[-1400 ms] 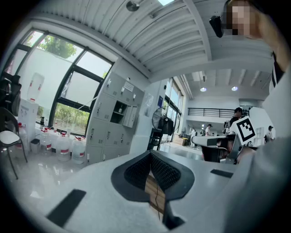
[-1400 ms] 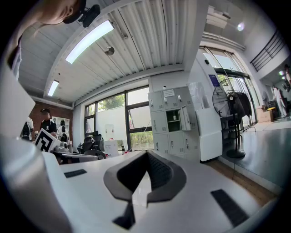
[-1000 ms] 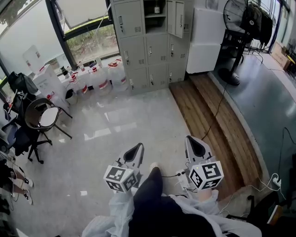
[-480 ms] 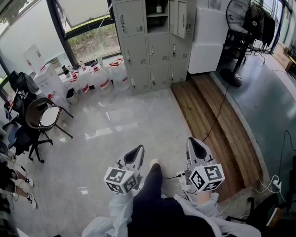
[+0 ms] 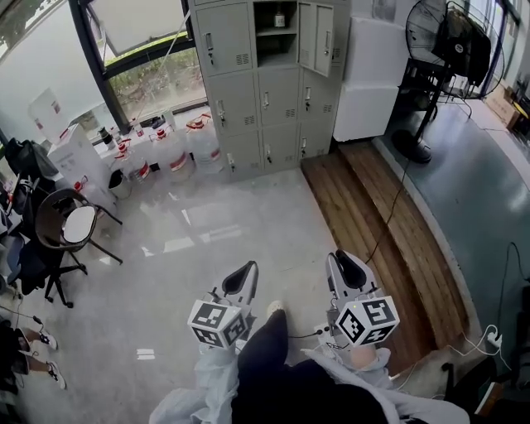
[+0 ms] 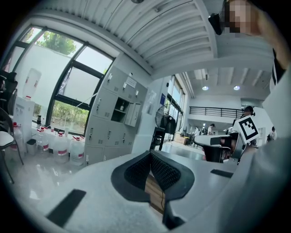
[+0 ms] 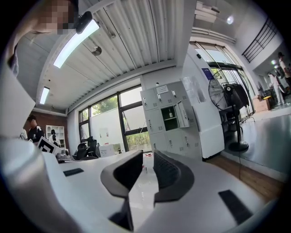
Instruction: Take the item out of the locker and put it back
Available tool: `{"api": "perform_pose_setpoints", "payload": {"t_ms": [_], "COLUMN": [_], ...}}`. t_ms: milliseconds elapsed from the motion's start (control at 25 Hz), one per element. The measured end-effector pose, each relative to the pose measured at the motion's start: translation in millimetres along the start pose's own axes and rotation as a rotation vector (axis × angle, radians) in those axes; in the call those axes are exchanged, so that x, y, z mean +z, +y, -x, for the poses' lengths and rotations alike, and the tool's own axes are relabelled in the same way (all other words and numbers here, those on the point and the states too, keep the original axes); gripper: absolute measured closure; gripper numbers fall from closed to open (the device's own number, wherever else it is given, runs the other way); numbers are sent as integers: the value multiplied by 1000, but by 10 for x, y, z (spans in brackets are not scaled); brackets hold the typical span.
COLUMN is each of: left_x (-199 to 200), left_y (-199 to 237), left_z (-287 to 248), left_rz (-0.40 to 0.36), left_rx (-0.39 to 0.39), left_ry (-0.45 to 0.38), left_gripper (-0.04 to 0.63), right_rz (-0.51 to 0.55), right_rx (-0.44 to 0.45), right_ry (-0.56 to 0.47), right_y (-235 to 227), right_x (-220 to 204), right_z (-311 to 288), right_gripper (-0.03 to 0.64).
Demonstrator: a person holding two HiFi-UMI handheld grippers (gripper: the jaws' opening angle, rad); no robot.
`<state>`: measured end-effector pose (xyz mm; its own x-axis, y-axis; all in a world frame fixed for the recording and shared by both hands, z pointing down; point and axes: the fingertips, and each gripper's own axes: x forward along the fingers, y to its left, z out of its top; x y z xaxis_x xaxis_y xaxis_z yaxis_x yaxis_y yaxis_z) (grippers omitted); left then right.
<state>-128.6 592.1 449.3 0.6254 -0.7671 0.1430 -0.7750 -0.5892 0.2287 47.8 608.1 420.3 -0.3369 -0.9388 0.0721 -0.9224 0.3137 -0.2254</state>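
The grey lockers (image 5: 248, 83) stand far across the room. One top compartment (image 5: 276, 33) is open, its door (image 5: 315, 33) swung out, and a small bottle (image 5: 280, 16) stands on its upper shelf. My left gripper (image 5: 246, 269) is low by the person's leg, with the jaws touching and nothing in them (image 6: 150, 154). My right gripper (image 5: 341, 261) is level with it to the right. Its jaws are opening, with a narrow gap and nothing between them (image 7: 148, 157). Both point toward the lockers (image 7: 166, 123), well short of them.
Water jugs (image 5: 170, 145) line the floor under the window, left of the lockers. A black chair (image 5: 62, 228) stands at the left. A wooden platform (image 5: 381, 215) with a cable runs along the right, with a white cabinet (image 5: 373, 74) and a fan (image 5: 439, 50) behind.
The head view has shifted a little, so the lockers show lower and more fully. Both grippers stay low by the person's legs.
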Motion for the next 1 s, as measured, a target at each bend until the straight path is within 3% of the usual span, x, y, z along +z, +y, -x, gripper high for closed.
{"api": "perform_pose_setpoints", "payload": {"t_ms": [560,760,1000], "left_x": [544,581,641], "left_y": [965,1256,1476], "left_z": [-1184,-1478,-1742], "left_rz": [11,11,4], "left_rx": [-41,-50,-61], "left_ry": [-17,-12,1], "left_gripper": [594,594,594], "right_rz": [17,-5,-24], "right_rx": [-25,-16,-34], "right_ry": [9,18,8], "right_y": [-413,-502,-634], "right_x": [347,339,371], "right_z": [-1450,-1880,-2178], "right_gripper": [483,389,336]}}
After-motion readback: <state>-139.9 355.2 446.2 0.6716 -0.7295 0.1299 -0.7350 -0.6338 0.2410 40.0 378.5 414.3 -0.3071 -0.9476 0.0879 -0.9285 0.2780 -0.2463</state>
